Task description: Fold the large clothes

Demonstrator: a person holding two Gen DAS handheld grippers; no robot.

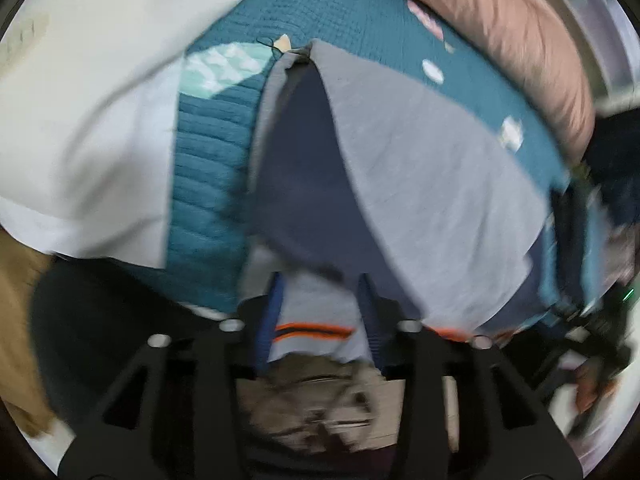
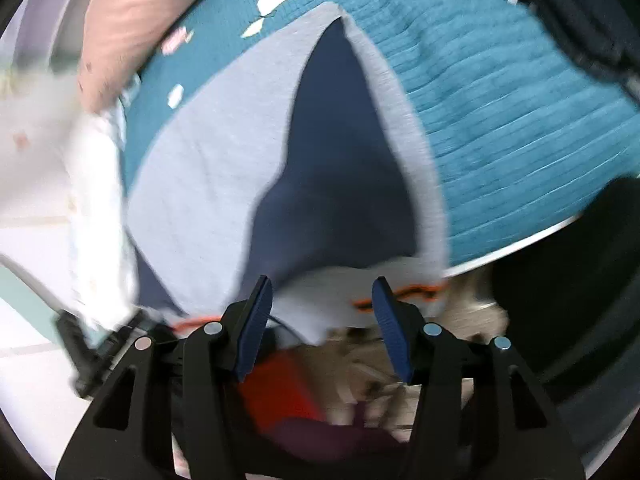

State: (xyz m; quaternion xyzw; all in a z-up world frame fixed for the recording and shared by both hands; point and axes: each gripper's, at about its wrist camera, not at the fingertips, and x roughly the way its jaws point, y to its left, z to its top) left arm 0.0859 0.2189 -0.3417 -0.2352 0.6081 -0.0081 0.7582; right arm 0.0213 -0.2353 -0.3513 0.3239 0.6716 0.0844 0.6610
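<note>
A grey and navy garment (image 1: 420, 168) with an orange and navy striped hem lies on a teal quilted bedspread (image 1: 208, 184). It also shows in the right wrist view (image 2: 208, 184). My left gripper (image 1: 320, 292) is open, its blue fingers on either side of the hem, with cloth draped over their tips. My right gripper (image 2: 322, 292) is open at the garment's near hem, which lies between the fingers. Both views are motion-blurred.
A pink pillow (image 1: 520, 40) lies at the far side of the bed, also in the right wrist view (image 2: 132, 12). White fabric (image 1: 80, 120) fills the left. The other gripper's black body (image 2: 96, 344) shows at lower left. A patterned floor lies below.
</note>
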